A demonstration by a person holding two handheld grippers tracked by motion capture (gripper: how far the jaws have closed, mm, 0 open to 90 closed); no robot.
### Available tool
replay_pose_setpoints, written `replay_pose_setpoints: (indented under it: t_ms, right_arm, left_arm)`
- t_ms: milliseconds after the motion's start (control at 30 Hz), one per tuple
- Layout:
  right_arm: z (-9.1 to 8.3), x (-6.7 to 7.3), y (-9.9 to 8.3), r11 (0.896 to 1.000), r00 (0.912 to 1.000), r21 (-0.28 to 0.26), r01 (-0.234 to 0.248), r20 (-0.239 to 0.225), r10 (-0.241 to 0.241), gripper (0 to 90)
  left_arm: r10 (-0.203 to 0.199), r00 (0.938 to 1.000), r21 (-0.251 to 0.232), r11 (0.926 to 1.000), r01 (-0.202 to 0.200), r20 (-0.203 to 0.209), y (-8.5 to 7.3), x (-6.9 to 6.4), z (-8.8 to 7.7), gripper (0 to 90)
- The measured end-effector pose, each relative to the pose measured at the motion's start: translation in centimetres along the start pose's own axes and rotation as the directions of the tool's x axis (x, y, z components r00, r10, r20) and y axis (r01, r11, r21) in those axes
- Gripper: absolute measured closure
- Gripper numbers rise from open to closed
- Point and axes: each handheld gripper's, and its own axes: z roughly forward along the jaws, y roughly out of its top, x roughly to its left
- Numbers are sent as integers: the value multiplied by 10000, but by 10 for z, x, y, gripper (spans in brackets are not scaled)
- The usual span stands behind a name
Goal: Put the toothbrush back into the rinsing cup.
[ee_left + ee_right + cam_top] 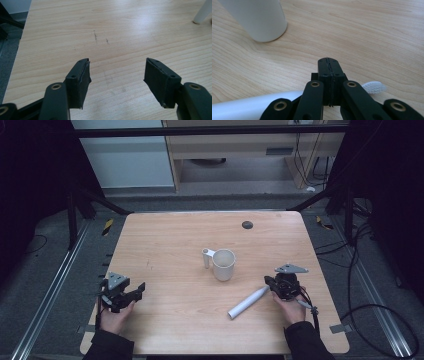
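Our two hands at the near edge, one gripper wide, one pressed closed.

Our left hand rests at the near left of the high view, dark sleeve behind it, holding the left gripper low and pointed toward the middle; in the left gripper view its two black jaws stand far apart with nothing between them. Our right hand sits at the near right, wrist turned inward, carrying the right gripper with its grey plate on top and its cable trailing back. In the right gripper view the jaws meet pad to pad, with nothing caught between them.
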Motion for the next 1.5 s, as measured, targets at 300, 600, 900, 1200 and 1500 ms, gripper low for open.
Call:
replay_pose_setpoints:
  t_ms: [300,600,900,1200,1500]
  right_arm:
    - [6,1,-2,9994,9999,318,137,100,-140,900]
    - [2,6,-1,9999,9997,103,106,-219,-103,900]
    - [-6,31,3,9989,9931,-203,421,-1088,-441,900]
    - [-8,63,-2,9970,9774,-91,765,-1967,-768,900]
    - [1,82,-9,9927,9666,335,1161,-2336,-1052,900]
  left_arm:
    - [128,9999,73,9999,-128,16,0,-2,1,363]
    - [252,9996,142,9996,-253,105,0,-4,1,376]
    - [262,9996,261,9993,-266,129,-1,-4,1,378]
    - [267,9995,375,9989,-273,163,-2,-4,2,379]
    - [315,9994,506,9982,-323,166,-2,-5,3,379]
